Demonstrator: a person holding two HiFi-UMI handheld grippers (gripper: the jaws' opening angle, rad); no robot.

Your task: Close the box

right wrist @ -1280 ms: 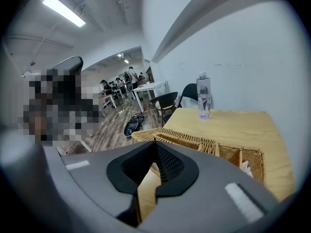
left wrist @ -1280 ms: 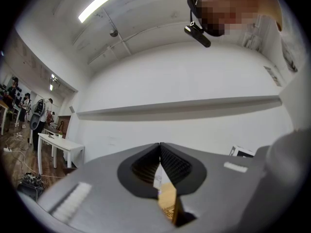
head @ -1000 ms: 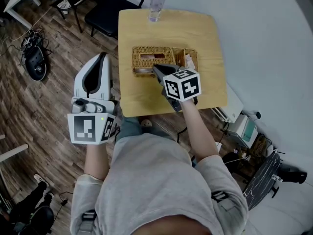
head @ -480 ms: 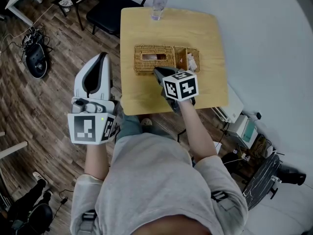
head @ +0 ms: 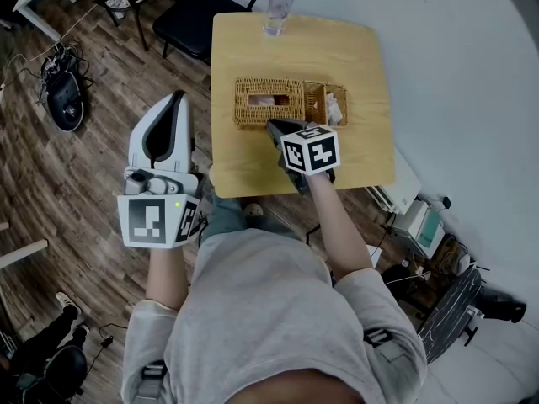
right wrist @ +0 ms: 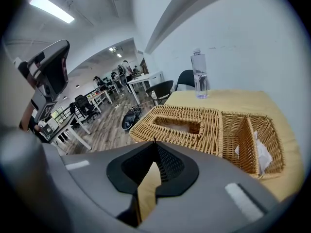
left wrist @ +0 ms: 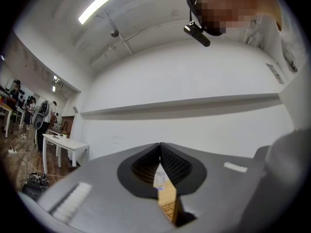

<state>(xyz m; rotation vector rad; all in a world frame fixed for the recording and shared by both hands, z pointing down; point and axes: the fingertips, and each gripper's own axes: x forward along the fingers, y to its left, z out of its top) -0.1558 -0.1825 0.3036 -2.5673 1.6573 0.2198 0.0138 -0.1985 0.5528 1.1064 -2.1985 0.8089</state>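
A wicker box [head: 268, 102] lies on the wooden table [head: 358, 66], its lid flat on top with a slot in the middle. In the right gripper view the box [right wrist: 181, 125] sits just beyond the jaws. My right gripper [head: 271, 125] is shut with nothing between its jaws, its tips at the box's near edge, and it appears the same in its own view [right wrist: 154, 142]. My left gripper [head: 175, 98] hangs over the floor to the left of the table, shut and holding nothing; in its own view the tips [left wrist: 159, 146] meet.
Open wicker compartments [head: 325, 103] with white paper inside adjoin the box's right end. A clear water bottle [head: 279, 7] stands at the table's far edge. A black chair [head: 189, 23] stands at the far left corner, and a white wall runs along the right.
The right gripper has drawn back slightly toward the table's near edge, still at the box's front. The left gripper has stayed where it was.
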